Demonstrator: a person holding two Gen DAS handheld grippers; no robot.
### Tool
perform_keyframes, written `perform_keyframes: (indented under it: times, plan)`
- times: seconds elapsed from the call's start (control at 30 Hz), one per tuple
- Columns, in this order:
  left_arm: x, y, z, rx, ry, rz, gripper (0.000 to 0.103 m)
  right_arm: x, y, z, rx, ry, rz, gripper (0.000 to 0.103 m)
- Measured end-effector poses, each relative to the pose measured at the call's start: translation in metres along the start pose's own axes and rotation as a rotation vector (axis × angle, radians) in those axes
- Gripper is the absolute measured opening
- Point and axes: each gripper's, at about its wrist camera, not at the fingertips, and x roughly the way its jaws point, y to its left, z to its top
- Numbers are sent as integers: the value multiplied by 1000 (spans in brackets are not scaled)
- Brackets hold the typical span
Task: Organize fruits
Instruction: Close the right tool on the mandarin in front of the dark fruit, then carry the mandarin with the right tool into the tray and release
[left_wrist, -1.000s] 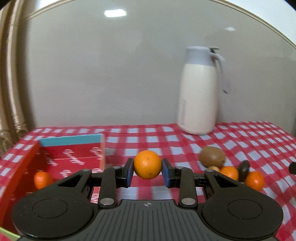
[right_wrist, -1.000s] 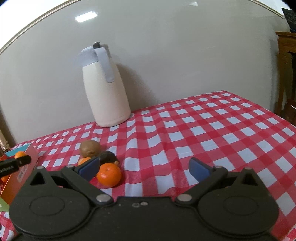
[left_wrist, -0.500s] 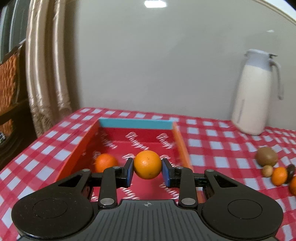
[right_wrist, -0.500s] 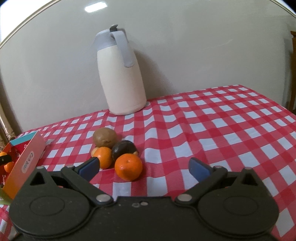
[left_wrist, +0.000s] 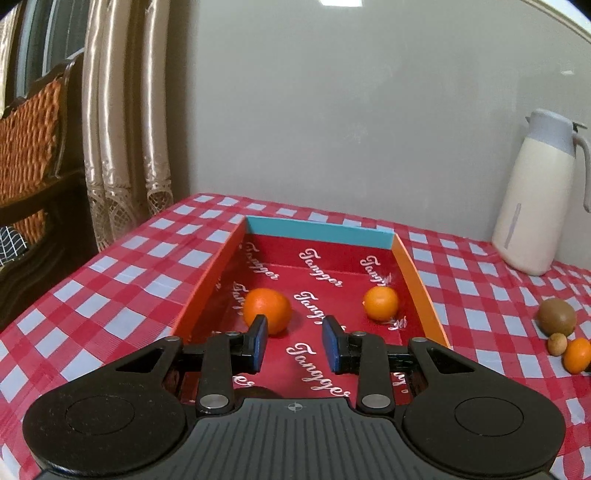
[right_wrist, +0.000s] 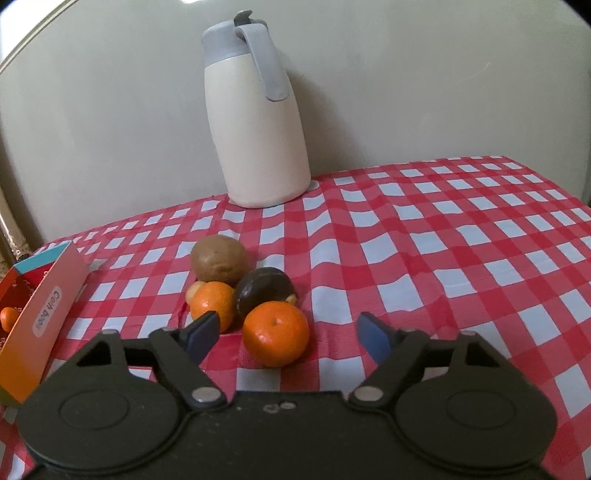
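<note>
In the left wrist view my left gripper is open and empty above the near end of a red box with orange sides and a blue far wall. Two oranges lie in the box, one on the left and one on the right. In the right wrist view my right gripper is open, just in front of a pile of fruit: a tangerine between its fingers, a second orange, a dark fruit and a brown kiwi.
A cream jug with a grey lid stands at the back by the wall, and also shows in the left wrist view. The table has a red and white checked cloth. Curtains and a wicker chair stand beyond the table's left edge.
My left gripper carried the orange over the box and opened; the orange now lies in the box. My right gripper moved closer to the fruit pile, staying open.
</note>
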Motion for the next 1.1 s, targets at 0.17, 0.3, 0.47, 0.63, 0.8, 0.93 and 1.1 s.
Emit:
perform_keyframes:
  times: [0.17, 0.3, 0.47, 0.63, 0.8, 0.93, 1.1]
  plan:
    - [-8, 11, 0, -28, -12, -10, 33, 8, 3, -1, 2, 20, 2, 66]
    - [-16, 18, -1, -40, -22, -5, 33, 11, 7, -1, -11, 32, 10, 50]
    - [-23, 28, -4, -53, -26, 0, 33, 15, 9, -2, -22, 45, 7, 46]
    - [-29, 38, -5, -72, -24, 7, 33, 17, 9, -2, -23, 49, 6, 43]
    - [-34, 45, -9, -87, -21, 12, 34, 18, 10, -2, -32, 48, 1, 42]
    - [-37, 49, -10, -96, -21, 4, 43, 17, 12, -2, -39, 50, 8, 42]
    - [-41, 47, -13, -85, -24, 1, 47, 13, 16, -4, -59, 45, 14, 42]
